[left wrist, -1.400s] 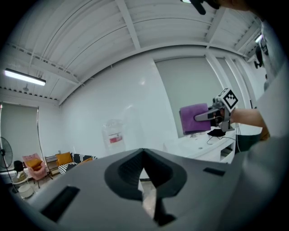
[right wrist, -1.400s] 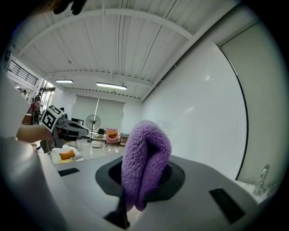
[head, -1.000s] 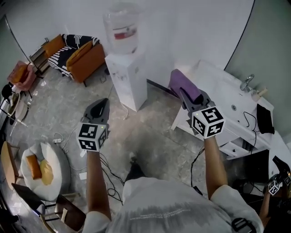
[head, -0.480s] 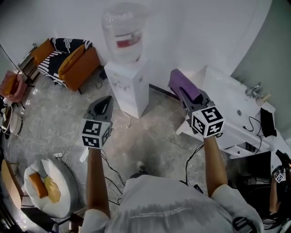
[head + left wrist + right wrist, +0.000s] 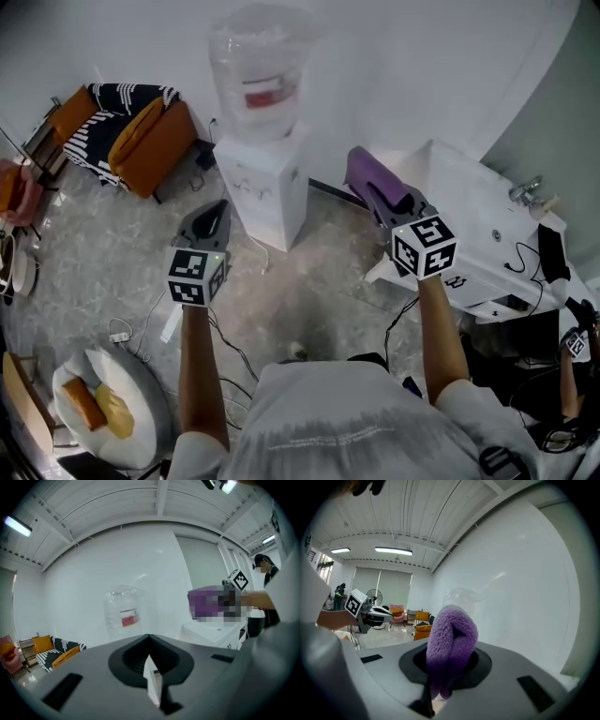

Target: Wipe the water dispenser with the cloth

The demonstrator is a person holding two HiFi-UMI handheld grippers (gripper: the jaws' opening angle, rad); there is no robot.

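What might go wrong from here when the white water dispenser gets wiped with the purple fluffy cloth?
1. Loose black cables lie on the floor just in front of the person; a foot might catch one.
2. The large clear water bottle stands high on the white water dispenser; a hard wipe could perhaps rock it.
3. The right gripper pinches only part of the purple fluffy cloth; rubbing might pull it out.

- Head view: from above the person, steeply down on the left gripper (image 5: pixel 217 208) and right gripper (image 5: pixel 373 192), with the water dispenser (image 5: pixel 267 183) ahead.
- Left gripper view: forward along its jaws, the water dispenser well off.
- Right gripper view: past the cloth (image 5: pixel 450 648), sharing that water dispenser and the left gripper.
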